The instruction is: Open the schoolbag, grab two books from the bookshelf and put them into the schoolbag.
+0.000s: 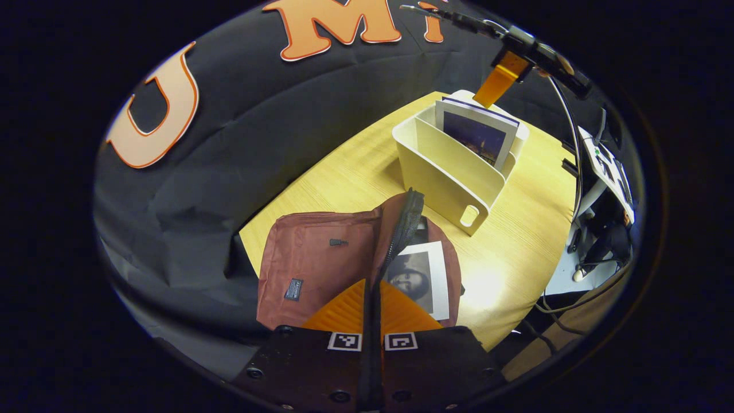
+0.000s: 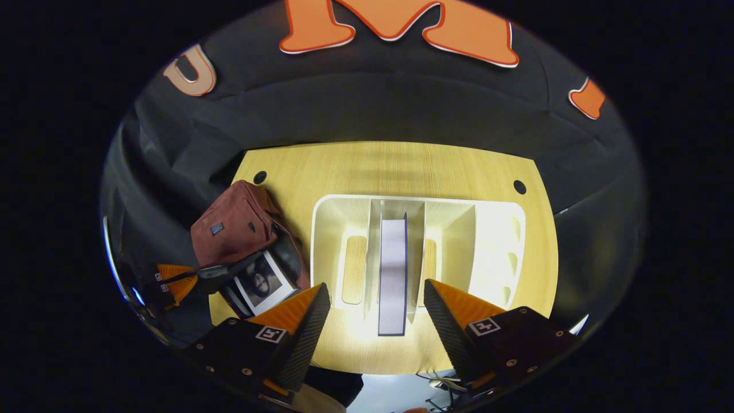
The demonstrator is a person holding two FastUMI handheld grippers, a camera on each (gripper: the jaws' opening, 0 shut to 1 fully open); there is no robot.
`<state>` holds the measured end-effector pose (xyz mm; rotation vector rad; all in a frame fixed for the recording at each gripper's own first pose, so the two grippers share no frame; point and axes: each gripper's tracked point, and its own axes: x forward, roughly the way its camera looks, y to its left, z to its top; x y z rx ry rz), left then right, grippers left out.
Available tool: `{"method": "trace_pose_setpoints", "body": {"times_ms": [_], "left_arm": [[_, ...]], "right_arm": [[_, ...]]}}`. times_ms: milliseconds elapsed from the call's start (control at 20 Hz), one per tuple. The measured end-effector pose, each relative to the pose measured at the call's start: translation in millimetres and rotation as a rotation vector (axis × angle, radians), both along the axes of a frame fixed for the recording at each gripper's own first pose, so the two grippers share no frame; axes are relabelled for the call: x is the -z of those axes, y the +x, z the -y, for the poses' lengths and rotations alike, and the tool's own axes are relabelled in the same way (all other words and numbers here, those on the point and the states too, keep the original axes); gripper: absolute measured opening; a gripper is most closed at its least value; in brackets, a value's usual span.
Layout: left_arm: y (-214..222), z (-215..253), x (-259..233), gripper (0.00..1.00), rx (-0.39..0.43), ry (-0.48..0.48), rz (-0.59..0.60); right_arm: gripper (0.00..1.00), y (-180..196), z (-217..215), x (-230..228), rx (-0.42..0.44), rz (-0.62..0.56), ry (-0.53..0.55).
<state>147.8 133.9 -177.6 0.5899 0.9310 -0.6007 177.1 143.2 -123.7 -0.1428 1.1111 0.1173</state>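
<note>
right gripper view | right gripper (image 2: 375, 312) spread wide, straddling book (image 2: 393, 275) upright in shelf (image 2: 493, 252), spine running straight ahead | left gripper (image 1: 373, 304) clamped on bag (image 1: 321, 258) flap, farther off

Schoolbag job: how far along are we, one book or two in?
Done: the rust-brown fabric schoolbag is open, and one book with a grey portrait cover lies in its mouth. In hand: the left gripper is shut on the bag's black zipper edge, holding it open; the right gripper is open above the blue-edged book standing in the cream plastic bookshelf. Left: grasp that book and bag it.
</note>
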Motion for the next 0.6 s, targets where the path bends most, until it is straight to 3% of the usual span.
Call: {"method": "trace_pose_setpoints", "body": {"times_ms": [250, 550, 600], "left_arm": [[-1.2, -3.4, 5.6, 0.01, -0.014, -0.005, -0.019], [1.7, -6.6, 12.5, 0.01, -0.024, -0.005, -0.037], [2.4, -7.8, 12.0, 0.01, -0.025, -0.003, -0.035]], "right_arm": [[0.99, 21.7, 19.2, 37.2, 0.029, -0.092, -0.091], [0.99, 22.9, 21.2, 68.5, 0.030, -0.179, -0.119], [0.87, 20.8, 20.3, 69.9, 0.034, -0.190, -0.116]]}}
